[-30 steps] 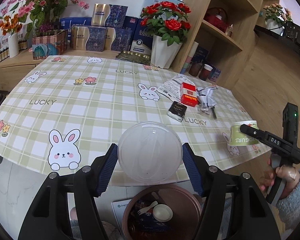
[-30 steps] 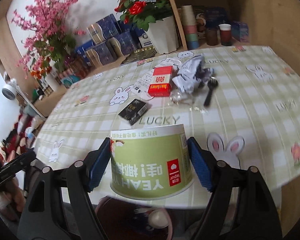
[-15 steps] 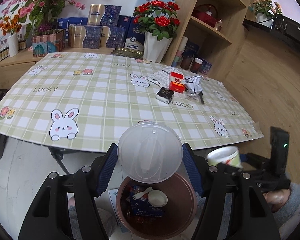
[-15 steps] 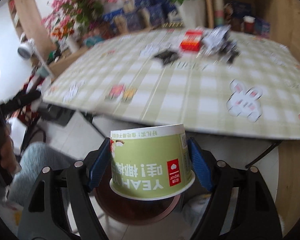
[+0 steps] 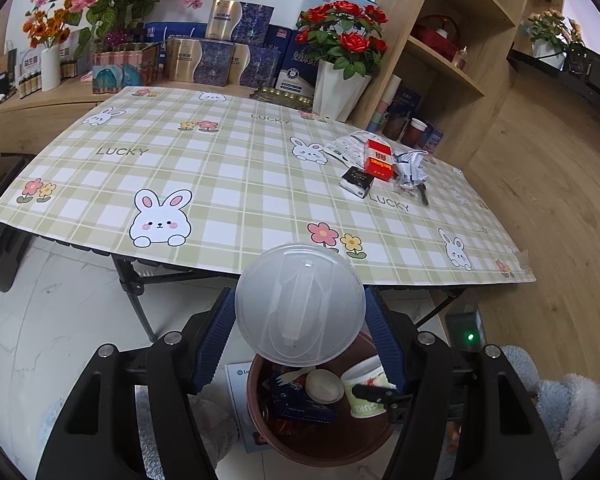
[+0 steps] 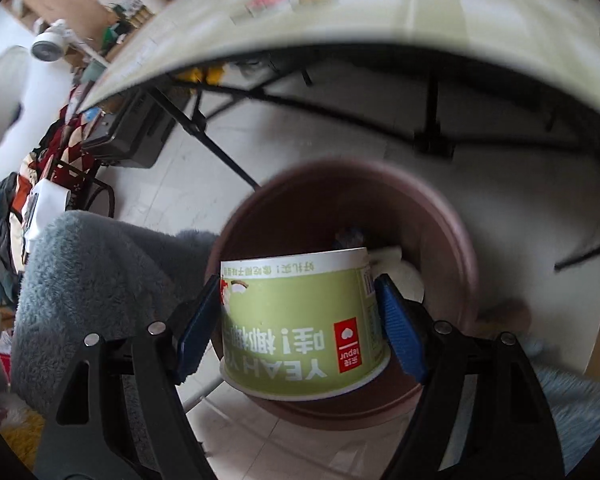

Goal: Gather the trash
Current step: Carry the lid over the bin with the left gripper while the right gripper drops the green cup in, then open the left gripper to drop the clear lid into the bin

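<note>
Both grippers now hang off the table's near edge. The right gripper (image 6: 302, 322), clamping the green cup (image 6: 300, 320), sits lowest over the brown bin (image 6: 452, 240); the left gripper (image 5: 300, 316) grips the clear lid (image 5: 300, 304) above.

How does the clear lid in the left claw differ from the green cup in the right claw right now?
The clear lid is see-through, flat and domed; the green cup is opaque, printed and tall-walled. The lid sits above the brown bin's near rim, by the table edge; the cup is right over the bin's mouth. The lid faces its camera broadside; the cup's lettering appears upside down. Shared: each is clamped between blue pads, left claw and right claw.
</note>
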{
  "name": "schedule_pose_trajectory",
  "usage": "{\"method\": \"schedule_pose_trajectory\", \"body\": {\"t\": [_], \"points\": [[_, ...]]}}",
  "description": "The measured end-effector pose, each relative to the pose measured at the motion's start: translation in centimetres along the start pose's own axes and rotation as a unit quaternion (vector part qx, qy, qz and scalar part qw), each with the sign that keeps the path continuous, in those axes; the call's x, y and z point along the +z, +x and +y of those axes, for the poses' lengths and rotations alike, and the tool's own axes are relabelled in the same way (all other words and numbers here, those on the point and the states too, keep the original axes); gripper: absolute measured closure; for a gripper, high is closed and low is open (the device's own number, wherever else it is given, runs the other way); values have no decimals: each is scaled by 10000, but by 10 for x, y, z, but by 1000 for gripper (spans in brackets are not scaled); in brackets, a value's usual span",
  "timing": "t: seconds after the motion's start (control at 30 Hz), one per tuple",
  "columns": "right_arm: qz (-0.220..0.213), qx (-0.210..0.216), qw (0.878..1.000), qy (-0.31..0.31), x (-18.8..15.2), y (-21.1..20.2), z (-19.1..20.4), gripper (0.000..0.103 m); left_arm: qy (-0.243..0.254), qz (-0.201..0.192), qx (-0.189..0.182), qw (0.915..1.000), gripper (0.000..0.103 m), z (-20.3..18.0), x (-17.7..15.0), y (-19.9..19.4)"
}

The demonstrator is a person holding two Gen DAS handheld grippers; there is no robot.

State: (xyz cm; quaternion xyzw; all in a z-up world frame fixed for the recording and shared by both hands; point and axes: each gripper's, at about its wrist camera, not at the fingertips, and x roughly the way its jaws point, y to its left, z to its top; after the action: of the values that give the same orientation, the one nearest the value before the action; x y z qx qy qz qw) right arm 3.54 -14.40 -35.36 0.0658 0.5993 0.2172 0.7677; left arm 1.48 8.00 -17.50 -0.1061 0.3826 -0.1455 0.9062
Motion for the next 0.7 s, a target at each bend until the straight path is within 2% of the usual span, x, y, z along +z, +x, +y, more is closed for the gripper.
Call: {"method": "schedule_pose_trajectory", "body": {"t": [0.17,0.3,0.37,0.43,0.53,0.7], "points": [[183,86,9998,38,-5,0,-2,26,-38,76,-15,10000,39,1,-1,5],[19,154,9997,198,2,-15,-6,15,-34,145,-60,9999,39,-3,-2,10],[-113,221,9994,247,5,-26,-9,14,-1,166,-84,9998,39,-6,-2,13],[-451,133,9985,263,10,-46,-11,14,29,190,-96,9998,39,-9,-1,15],[-1088,-65,9938,209,17,-85,-13,7,70,249,-112,9996,39,-12,-1,19],[-1721,-605,9832,-36,27,-136,-14,6,174,431,-151,9988,39,-20,-4,30]]}}
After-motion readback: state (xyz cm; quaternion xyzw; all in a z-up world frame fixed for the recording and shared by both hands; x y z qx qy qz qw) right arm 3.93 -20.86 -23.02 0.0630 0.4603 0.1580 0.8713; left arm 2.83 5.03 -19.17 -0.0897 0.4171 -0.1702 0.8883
